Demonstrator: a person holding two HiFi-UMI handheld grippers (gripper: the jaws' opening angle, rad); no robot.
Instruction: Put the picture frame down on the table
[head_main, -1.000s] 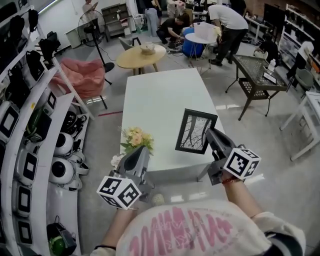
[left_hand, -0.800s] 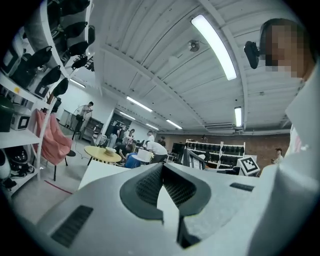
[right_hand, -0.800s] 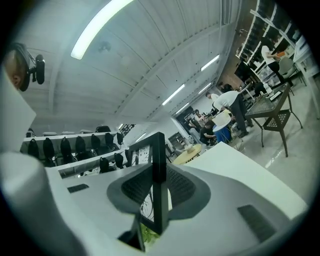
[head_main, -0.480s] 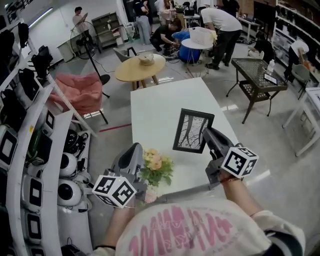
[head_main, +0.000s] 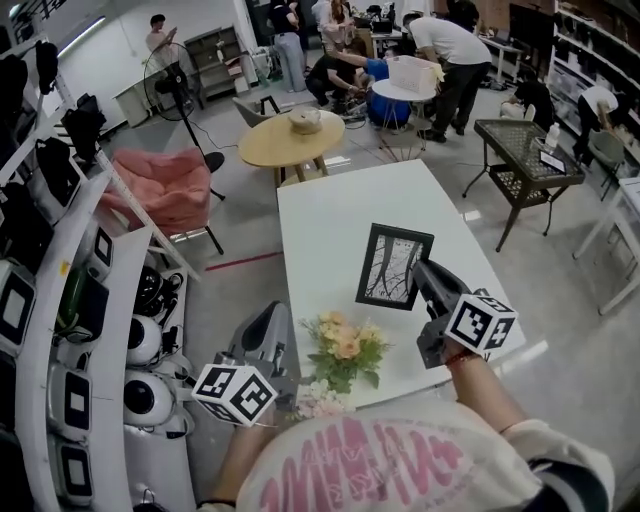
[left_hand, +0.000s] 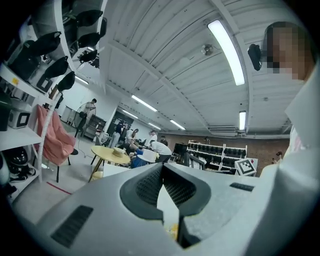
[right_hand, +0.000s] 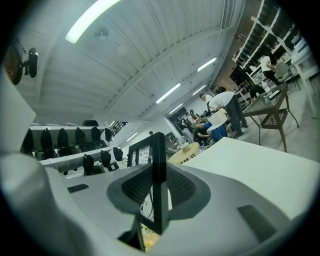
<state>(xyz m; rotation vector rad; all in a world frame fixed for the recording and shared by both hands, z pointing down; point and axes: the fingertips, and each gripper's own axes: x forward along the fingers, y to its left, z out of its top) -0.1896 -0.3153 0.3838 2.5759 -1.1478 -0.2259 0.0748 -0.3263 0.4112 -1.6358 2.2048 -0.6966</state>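
Picture frame (head_main: 394, 266) stands upright over the near half of the white counter (head_main: 330, 200), whose far stretch lies bare and leaves it room. Whether its lower edge touches yet I cannot tell. A bunch of flowers (head_main: 345, 347) sits at the counter's near edge, just left of the frame, so the landing spot should keep clear of it. The right gripper (head_main: 422, 270) has its jaws clamped on the frame's black side edge, a hold that leaves the bottom free to land. The left gripper (head_main: 271, 312), jaws closed on nothing, hangs off the counter's left side, out of the way.
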